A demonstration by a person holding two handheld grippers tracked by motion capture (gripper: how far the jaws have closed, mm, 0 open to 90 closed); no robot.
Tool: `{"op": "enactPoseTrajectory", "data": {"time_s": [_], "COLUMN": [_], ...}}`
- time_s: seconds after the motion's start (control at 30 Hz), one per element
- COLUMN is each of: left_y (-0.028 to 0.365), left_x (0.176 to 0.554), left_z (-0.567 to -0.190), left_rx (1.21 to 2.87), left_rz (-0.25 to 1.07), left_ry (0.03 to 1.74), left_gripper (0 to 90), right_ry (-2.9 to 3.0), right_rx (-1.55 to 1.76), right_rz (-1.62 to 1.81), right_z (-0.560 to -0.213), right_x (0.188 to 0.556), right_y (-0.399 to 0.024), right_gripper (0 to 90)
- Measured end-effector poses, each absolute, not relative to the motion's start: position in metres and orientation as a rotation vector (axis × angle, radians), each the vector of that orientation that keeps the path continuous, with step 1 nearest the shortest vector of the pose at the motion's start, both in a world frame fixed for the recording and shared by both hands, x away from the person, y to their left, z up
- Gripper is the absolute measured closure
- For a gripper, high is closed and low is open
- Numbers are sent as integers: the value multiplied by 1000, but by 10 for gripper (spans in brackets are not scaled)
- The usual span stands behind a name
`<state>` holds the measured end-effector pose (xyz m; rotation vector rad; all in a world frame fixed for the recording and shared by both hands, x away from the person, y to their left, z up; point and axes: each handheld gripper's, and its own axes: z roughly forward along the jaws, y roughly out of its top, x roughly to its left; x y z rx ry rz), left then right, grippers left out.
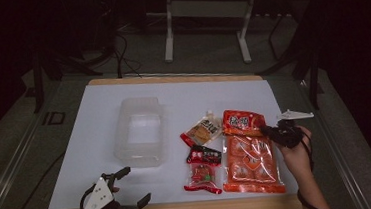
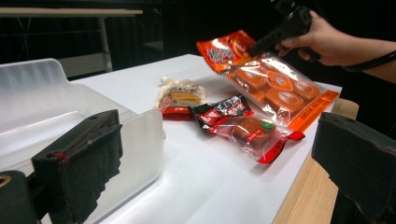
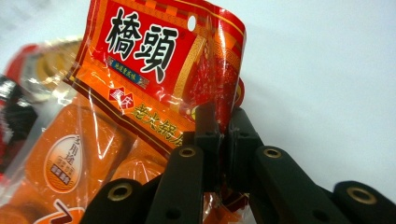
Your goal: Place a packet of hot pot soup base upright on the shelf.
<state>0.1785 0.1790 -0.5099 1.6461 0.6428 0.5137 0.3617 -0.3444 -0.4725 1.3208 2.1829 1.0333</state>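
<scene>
Right claw (image 3: pixel 223 135) is clamped on the top edge of the big orange snack pack (image 1: pixel 250 157), whose red header reads "橋頭" in bold black characters; that end is lifted, the rest lies on the white desk (image 1: pixel 99 121). Left claw (image 2: pixel 210 163) stands apart, holding nothing, beside the clear plastic box (image 1: pixel 143 133). Smaller packets, a black-and-red one (image 1: pixel 205 172) and a pale one (image 1: pixel 203 131), lie between, their print unreadable.

Both grippers are black. The left gripper (image 1: pixel 131 188) carries a pale grey three-cornered plate at about 9 o'clock of its jaws. The right gripper (image 3: pixel 223 122) has ribbed black links with brass-ringed pivot holes; a dark strap circles that wrist.
</scene>
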Motion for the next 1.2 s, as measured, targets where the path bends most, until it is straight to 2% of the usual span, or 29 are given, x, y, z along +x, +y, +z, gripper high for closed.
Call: {"op": "enactPoseTrajectory", "data": {"time_s": [0.67,1.2], "left_y": [177,165], "left_x": [178,174], "left_z": [-508,-505], "left_rx": [1637,1655], "left_rz": [505,478], "left_ry": [656,617], "left_gripper": [18,18], "right_ry": [2109,2098], "right_rx": [1144,931], "right_rz": [1177,1330], "right_z": [-429,-390], "right_x": [323,273], "right_y": [-333,-320], "right_gripper": [856,860]}}
